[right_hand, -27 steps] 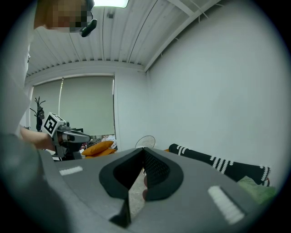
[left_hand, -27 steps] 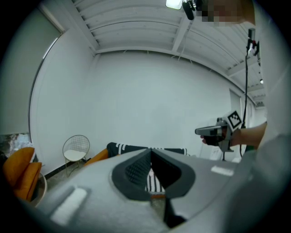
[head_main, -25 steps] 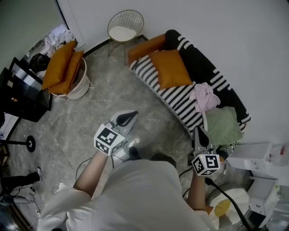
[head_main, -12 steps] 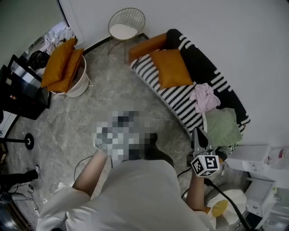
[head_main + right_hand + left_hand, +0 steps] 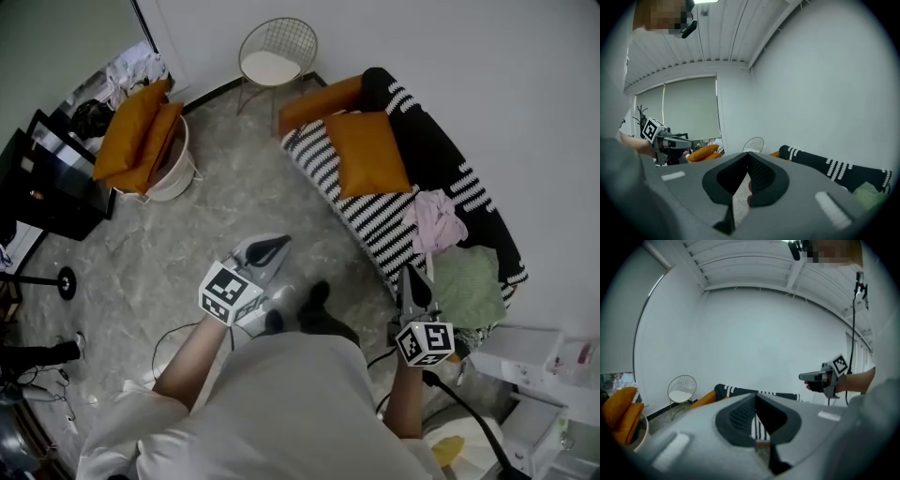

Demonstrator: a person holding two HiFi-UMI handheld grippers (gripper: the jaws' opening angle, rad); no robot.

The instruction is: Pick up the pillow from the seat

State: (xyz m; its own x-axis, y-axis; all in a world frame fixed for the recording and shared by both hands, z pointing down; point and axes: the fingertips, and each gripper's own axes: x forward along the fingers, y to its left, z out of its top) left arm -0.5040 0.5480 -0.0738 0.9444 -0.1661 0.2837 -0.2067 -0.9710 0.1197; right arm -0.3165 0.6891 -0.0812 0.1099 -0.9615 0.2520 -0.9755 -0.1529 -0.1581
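Covering the sofa (image 5: 373, 214) end, clothes (image 5: 435, 219) hide its stripes.

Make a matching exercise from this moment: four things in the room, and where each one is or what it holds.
Things:
1. orange pillow
2. pink cloth
3. wire chair
4. white basket

Places:
A. standing apart, beyond the far end of the sofa
B. holding two orange cushions
C. lying on the striped sofa seat, nearest the chair end
D. on the sofa, between the orange pillow and a green cloth

Pairs: 1-C, 2-D, 3-A, 4-B
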